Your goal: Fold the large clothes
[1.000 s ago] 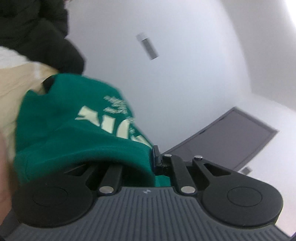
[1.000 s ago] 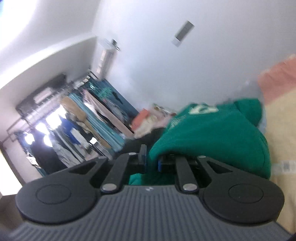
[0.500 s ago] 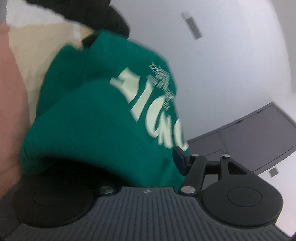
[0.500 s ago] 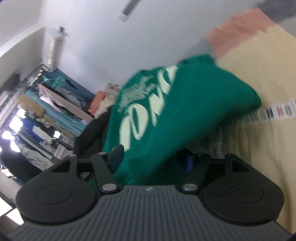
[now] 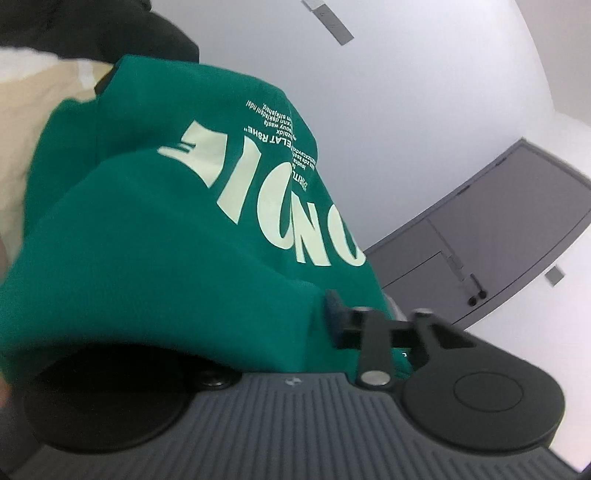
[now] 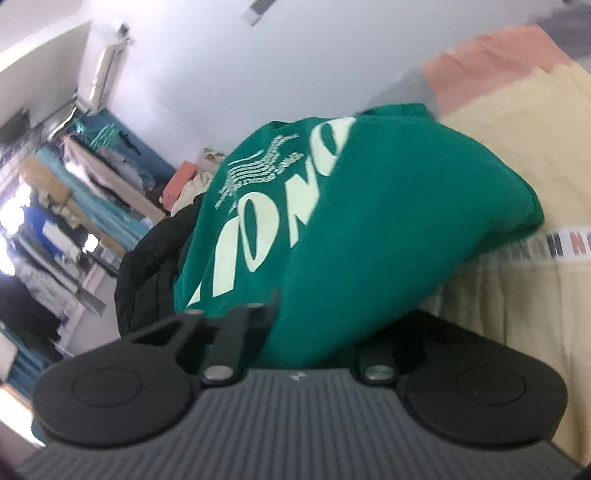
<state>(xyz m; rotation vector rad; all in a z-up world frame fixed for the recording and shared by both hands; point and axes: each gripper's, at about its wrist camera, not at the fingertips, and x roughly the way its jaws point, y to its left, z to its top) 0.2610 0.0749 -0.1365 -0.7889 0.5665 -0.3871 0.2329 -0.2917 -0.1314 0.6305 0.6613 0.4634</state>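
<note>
A green sweatshirt (image 5: 166,236) with large cream letters drapes over my left gripper (image 5: 280,325). Only the right fingertip (image 5: 332,310) shows; the cloth hides the left finger, and the jaws stand wide apart. In the right wrist view the same sweatshirt (image 6: 369,221) lies over my right gripper (image 6: 306,317). Its left finger (image 6: 266,310) shows and the right finger is buried under the cloth. The jaws stand apart. The sweatshirt rests on a cream bedcover (image 6: 517,147).
A black jacket (image 6: 147,266) lies beyond the sweatshirt; it also shows in the left wrist view (image 5: 92,26). A pink cloth (image 6: 487,55) sits at the far edge of the bedcover. Clothes racks (image 6: 55,206) stand at the left. A grey cabinet (image 5: 491,236) is on the right wall.
Both grippers have opened from shut on the green cloth. The sweatshirt has slid over them and now fills much more of both views.
</note>
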